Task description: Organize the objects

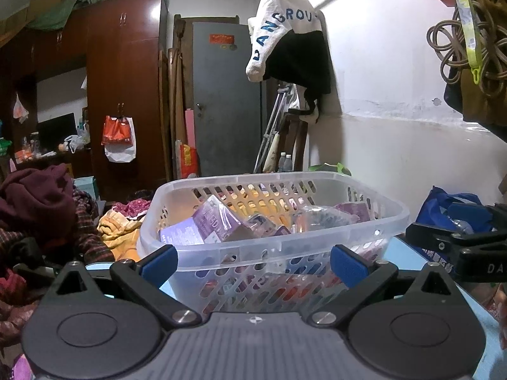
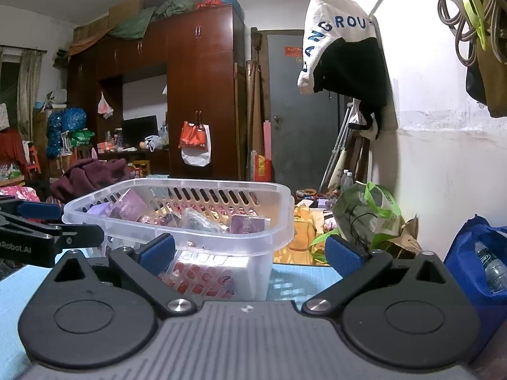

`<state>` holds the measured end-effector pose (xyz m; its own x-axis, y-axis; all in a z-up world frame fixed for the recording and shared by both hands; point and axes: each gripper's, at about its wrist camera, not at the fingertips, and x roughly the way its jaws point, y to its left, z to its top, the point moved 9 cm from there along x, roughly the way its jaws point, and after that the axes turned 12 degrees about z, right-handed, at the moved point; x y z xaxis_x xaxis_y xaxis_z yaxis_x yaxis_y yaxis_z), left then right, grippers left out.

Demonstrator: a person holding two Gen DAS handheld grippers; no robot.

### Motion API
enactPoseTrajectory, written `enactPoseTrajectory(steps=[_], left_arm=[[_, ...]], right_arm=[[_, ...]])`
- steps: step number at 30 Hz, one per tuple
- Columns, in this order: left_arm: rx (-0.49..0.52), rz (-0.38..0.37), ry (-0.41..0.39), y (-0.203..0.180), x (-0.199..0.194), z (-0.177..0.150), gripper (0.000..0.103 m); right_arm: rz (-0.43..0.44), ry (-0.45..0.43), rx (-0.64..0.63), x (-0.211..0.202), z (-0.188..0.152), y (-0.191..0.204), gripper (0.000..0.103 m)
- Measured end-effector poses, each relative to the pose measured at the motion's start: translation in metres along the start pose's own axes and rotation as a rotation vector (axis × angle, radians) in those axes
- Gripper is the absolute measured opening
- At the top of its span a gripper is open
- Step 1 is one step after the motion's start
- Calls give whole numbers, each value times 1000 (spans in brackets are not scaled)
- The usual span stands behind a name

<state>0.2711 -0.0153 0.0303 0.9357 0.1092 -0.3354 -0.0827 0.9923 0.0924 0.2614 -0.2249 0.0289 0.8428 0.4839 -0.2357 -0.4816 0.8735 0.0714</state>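
Note:
A clear slotted plastic basket (image 1: pixel 221 247) stands on a light blue table, filled with purple boxes (image 1: pixel 215 221) and clear wrapped packets (image 1: pixel 320 218). My left gripper (image 1: pixel 253 264) is open and empty, just in front of the basket's near wall. In the right wrist view the same basket (image 2: pixel 240 237) stands ahead and left, with purple boxes (image 2: pixel 130 205) inside. My right gripper (image 2: pixel 250 253) is open and empty, near the basket's right corner. Each gripper shows at the edge of the other's view: the right one (image 1: pixel 456 247) and the left one (image 2: pixel 47 234).
A blue bag (image 2: pixel 475 266) with a water bottle stands at the table's right. A green bag (image 2: pixel 370 215) and yellow cloth (image 2: pixel 301 228) lie beyond the table. Piled clothes (image 1: pixel 38 209) sit at the left. A white wall (image 1: pixel 412 145) with hanging items is at the right.

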Motion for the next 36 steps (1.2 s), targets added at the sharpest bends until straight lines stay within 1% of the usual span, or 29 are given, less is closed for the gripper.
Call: enactPoseTrajectory(steps=[16,19,21,23,36], left_arm=[[-17,4,12,1,-1,-1,103],[-26,-24,18,0,-1,-1,103],[-30,-28,20,-1,-1,-1,103],[-27,-16,18,-1,-1,-1,103],[-11,-30,31,-8,3,-7,103]], right_arm=[[10,2,4,-2,-1,1,103],[9,7,-3,-2,0,1,103],[9,11,-1,-1,0,2,103],[10,12,-5,-1,0,3,103],[13,14,8,-2,0,0,103]])
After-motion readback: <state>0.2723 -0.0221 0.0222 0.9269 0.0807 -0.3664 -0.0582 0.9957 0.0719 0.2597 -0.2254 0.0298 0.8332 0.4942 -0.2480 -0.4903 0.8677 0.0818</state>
